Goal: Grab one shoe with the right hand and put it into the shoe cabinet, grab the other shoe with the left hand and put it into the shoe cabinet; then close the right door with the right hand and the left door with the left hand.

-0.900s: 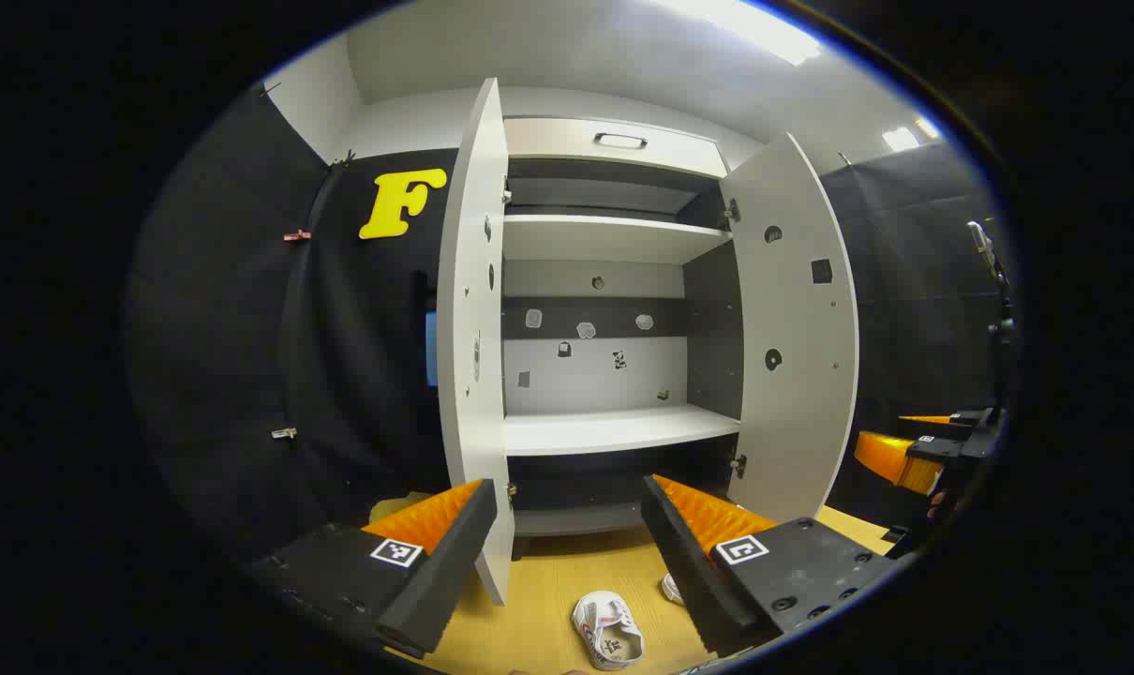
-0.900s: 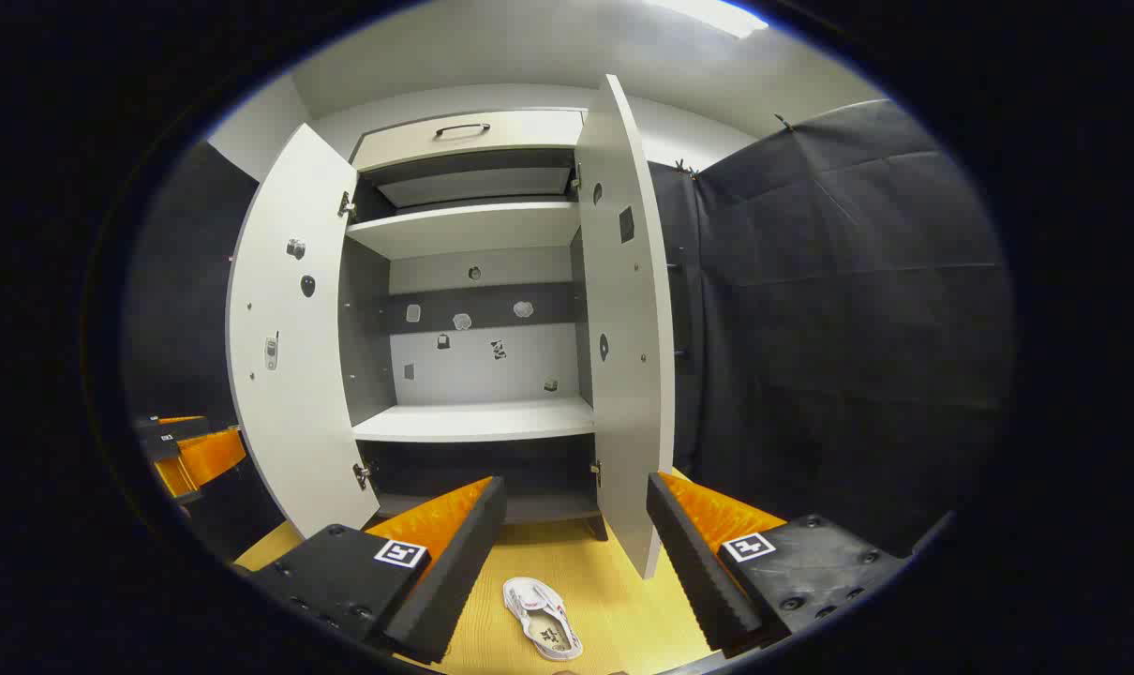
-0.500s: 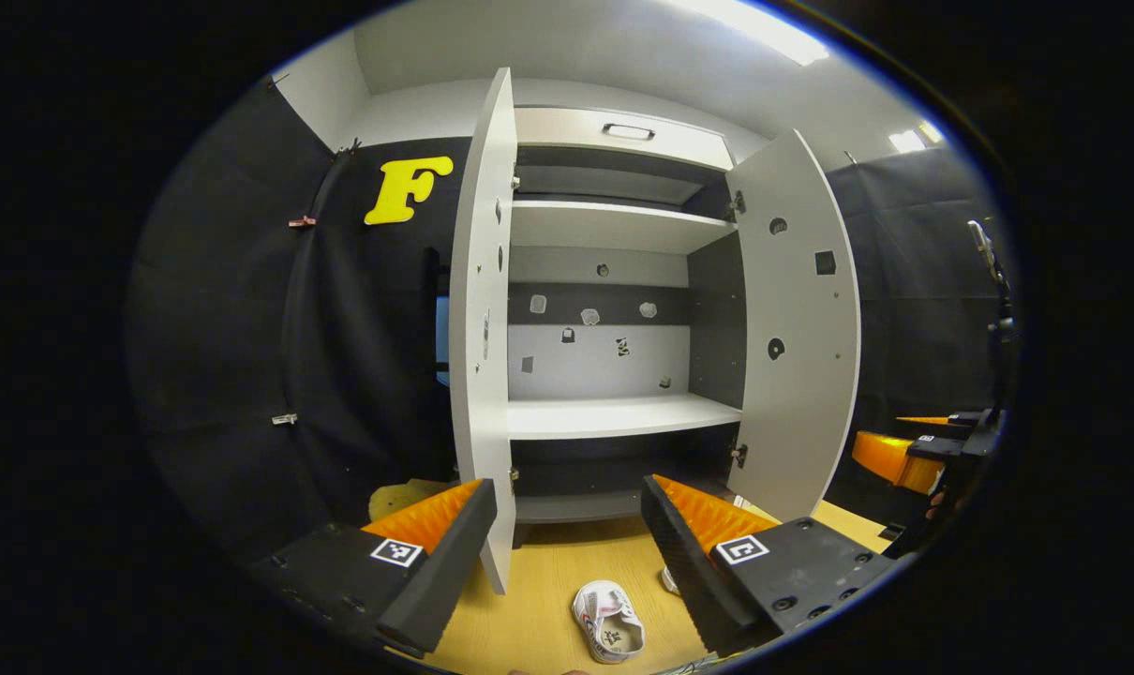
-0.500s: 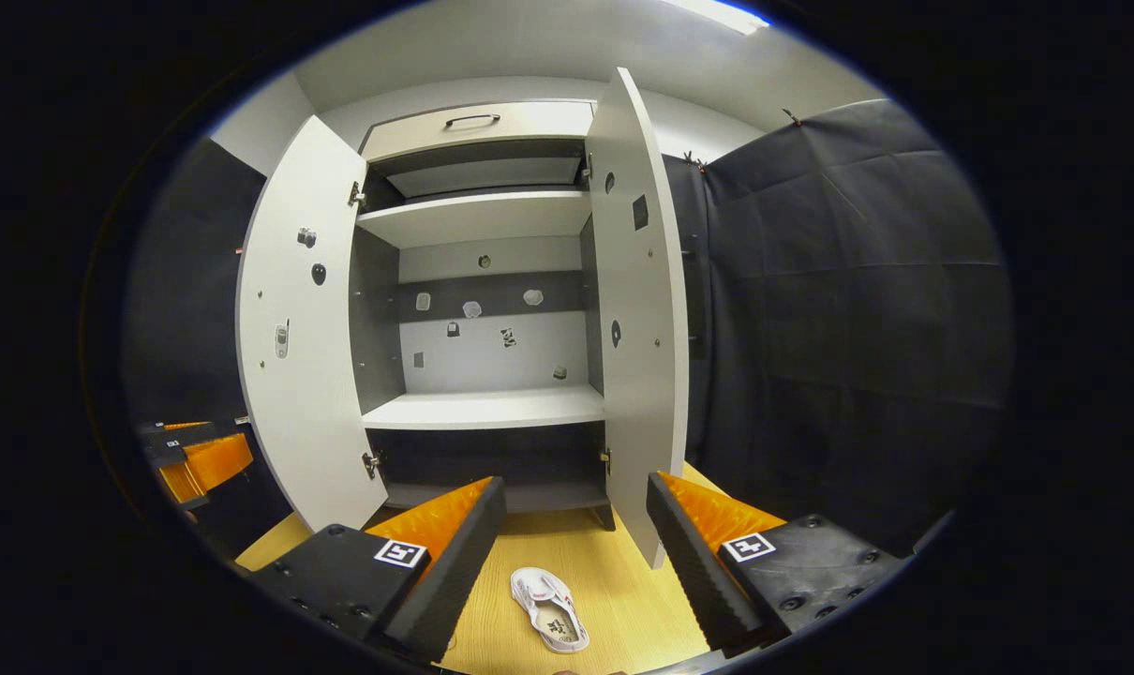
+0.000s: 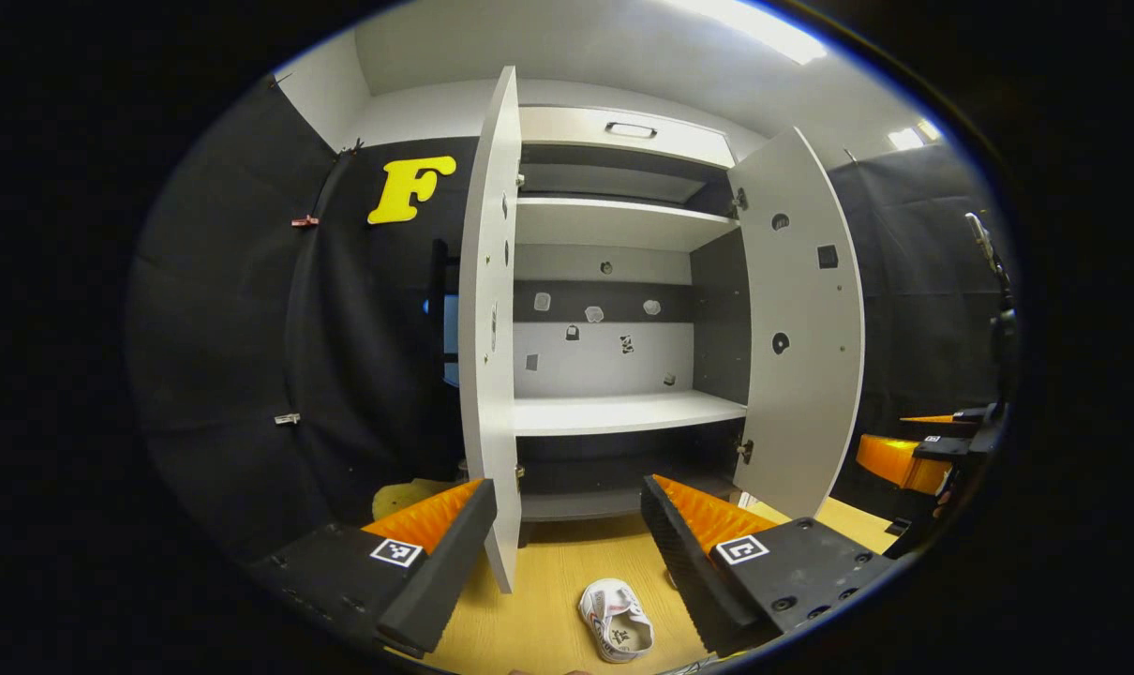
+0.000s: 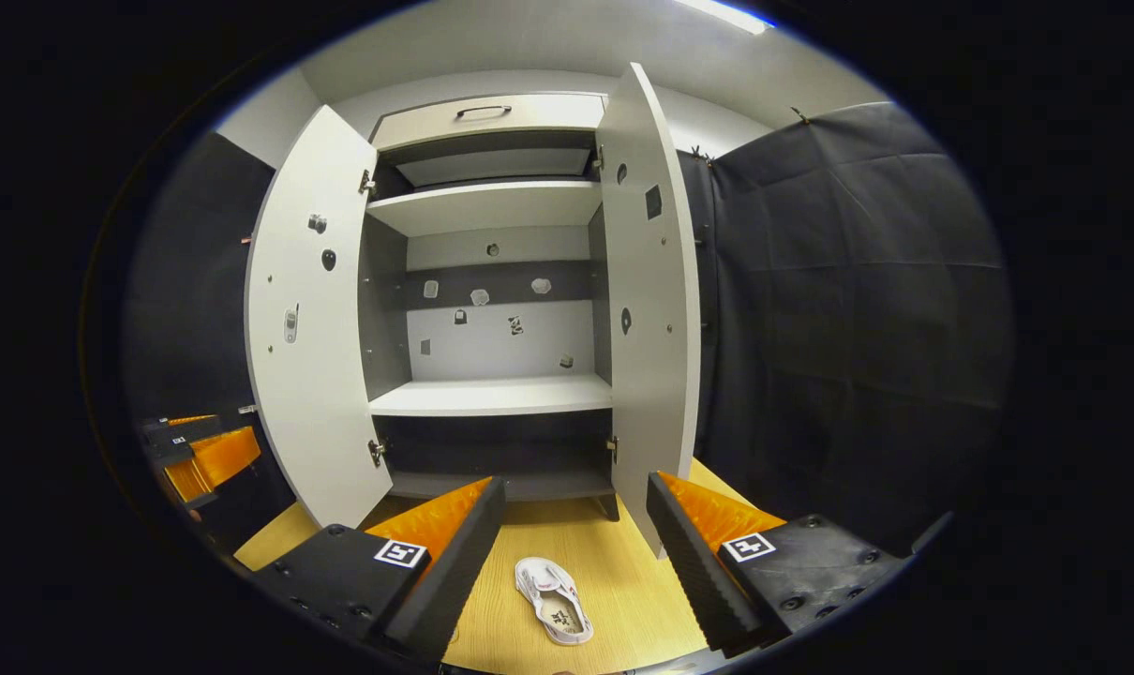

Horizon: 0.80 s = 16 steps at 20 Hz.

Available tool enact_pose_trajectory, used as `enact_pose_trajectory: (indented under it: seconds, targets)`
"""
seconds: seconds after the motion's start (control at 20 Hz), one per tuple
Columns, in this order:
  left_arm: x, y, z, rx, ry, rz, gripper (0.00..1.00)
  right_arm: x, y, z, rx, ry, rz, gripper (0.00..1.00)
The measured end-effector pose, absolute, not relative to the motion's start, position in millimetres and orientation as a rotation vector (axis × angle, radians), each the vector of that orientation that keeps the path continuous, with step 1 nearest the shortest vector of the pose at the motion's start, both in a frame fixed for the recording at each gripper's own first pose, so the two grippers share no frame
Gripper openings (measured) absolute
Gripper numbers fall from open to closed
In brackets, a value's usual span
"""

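White canvas is what we go for first: a shoe (image 6: 554, 613) lies on its sole on the wooden floor (image 6: 614, 581) just in front of the open shoe cabinet (image 6: 492, 394), and the right gripper (image 6: 574, 553) hangs above it with its jaws wide apart and empty. To do this well we judge we should bring that gripper straight down, straddle the shoe's sides across its narrow width and clamp low on the upper, keeping clear of the right door (image 6: 649, 300) just beside it. In the left gripper view the left gripper (image 5: 567, 553) is also spread and empty, over the shoe (image 5: 616, 621) near the left door (image 5: 490, 328). Against 0.9 s ago, both views sit slightly lower: the cabinet has risen in frame and more floor shows.
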State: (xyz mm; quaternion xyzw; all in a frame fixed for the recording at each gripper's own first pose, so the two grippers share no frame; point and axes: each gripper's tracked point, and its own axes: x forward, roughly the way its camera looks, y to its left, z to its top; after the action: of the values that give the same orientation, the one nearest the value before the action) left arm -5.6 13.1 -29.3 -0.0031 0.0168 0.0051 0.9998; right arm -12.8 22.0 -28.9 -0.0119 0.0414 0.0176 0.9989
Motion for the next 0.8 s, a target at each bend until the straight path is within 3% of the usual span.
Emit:
enact_pose_trajectory:
  seconds: [0.45, 0.8]
  targets:
    - [-2.3, 16.7, -43.4, -0.03, 0.067, 0.001, 0.97, -6.6, 48.9, -78.2, -0.026, 0.217, 0.104, 0.98]
    - [-1.0, 26.5, -62.9, -0.03, 0.117, 0.022, 0.97, 4.5, 68.0, -156.9, -0.053, 0.412, 0.206, 0.99]
